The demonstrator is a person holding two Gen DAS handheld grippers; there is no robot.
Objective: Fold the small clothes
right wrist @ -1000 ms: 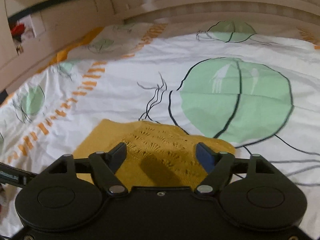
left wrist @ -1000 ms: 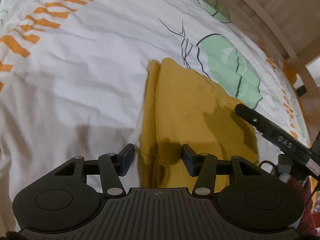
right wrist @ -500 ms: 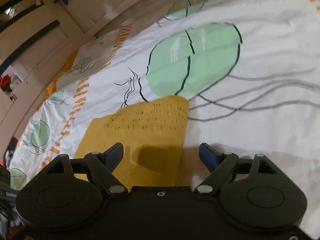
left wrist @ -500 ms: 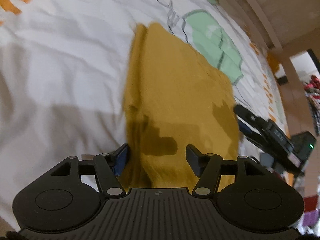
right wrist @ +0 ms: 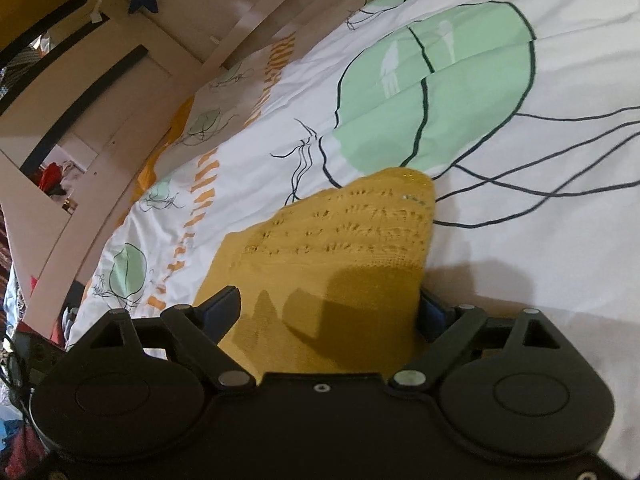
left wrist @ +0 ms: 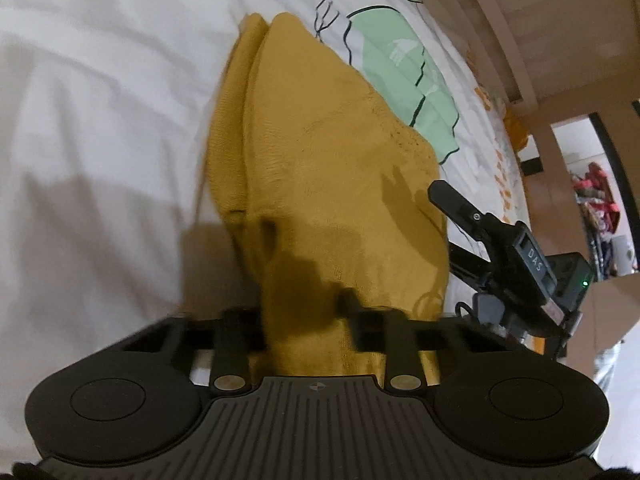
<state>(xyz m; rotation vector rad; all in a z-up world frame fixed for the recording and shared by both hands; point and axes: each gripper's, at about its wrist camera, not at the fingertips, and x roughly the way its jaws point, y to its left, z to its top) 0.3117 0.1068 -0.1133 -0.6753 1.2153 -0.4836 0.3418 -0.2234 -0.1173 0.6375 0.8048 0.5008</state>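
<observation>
My left gripper (left wrist: 304, 320) is clenched on the near end of the yellow garment (left wrist: 320, 152), which bunches up between its fingers and stretches straight ahead of it across the white bedsheet (left wrist: 100, 120). My right gripper (right wrist: 328, 308) stands with its fingers spread wide, the garment's other near edge lying between them; the cloth seems to brush the right-hand finger (right wrist: 432, 312), though shadow blurs that spot. From the left view, the right gripper sits off to the right, just beside the garment's edge.
</observation>
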